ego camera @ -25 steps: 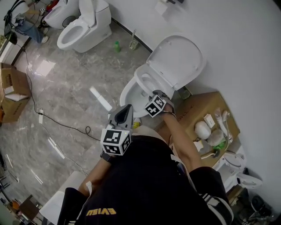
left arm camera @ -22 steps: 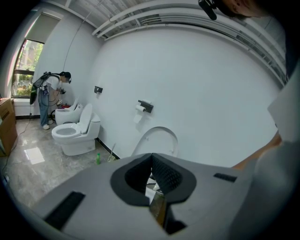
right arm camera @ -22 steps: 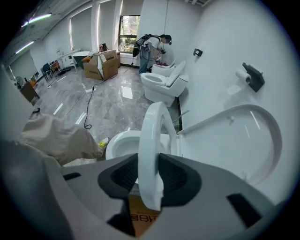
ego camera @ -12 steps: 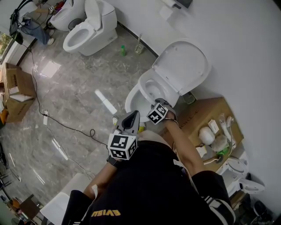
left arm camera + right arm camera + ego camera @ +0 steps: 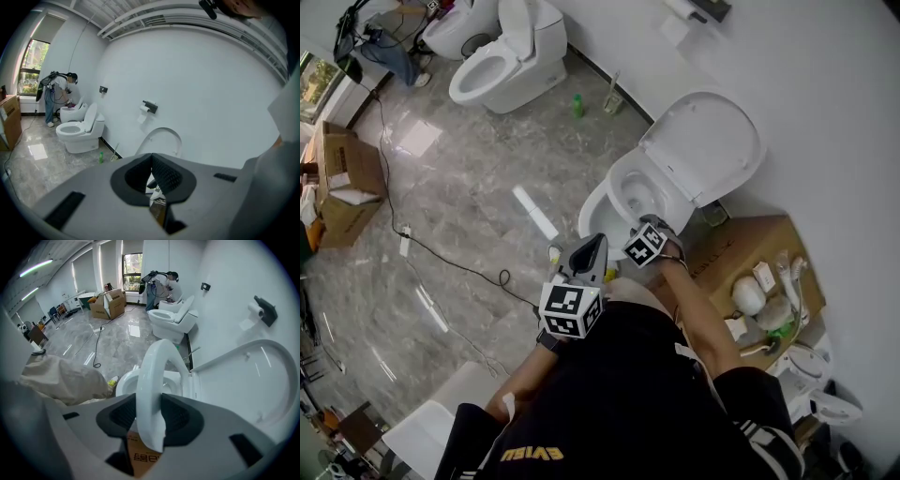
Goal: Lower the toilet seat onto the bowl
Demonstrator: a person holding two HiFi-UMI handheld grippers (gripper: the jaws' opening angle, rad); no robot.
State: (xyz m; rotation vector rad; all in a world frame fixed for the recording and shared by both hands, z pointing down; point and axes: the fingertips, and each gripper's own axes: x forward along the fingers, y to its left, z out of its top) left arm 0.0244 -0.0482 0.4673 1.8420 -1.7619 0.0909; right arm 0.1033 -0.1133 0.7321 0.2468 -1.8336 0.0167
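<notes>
The white toilet seat (image 5: 152, 364) stands edge-on, part way down between the raised lid (image 5: 253, 376) and the bowl (image 5: 127, 380). My right gripper (image 5: 150, 404) is shut on the seat's front rim, a pad on each side, and points steeply down. Its jaws have just been opening a little, with the seat still between them. In the head view the right gripper (image 5: 649, 230) hangs over the near edge of the bowl (image 5: 614, 202), below the lid (image 5: 708, 145). My left gripper (image 5: 596, 246) waits shut and empty just left of the bowl, pads (image 5: 164, 173) meeting at the tips.
A cardboard box (image 5: 741, 246) with small items on top stands right of the toilet. A second toilet (image 5: 511, 56), a green bottle (image 5: 577, 105) and a brush (image 5: 612, 98) line the wall. A cable (image 5: 441, 258) crosses the floor; boxes (image 5: 342, 178) sit far left. A person (image 5: 161, 284) bends over the far toilet.
My right gripper has sunk slightly toward the bowl with the seat in it. The left gripper has stayed where it was. The head view has shifted a little.
</notes>
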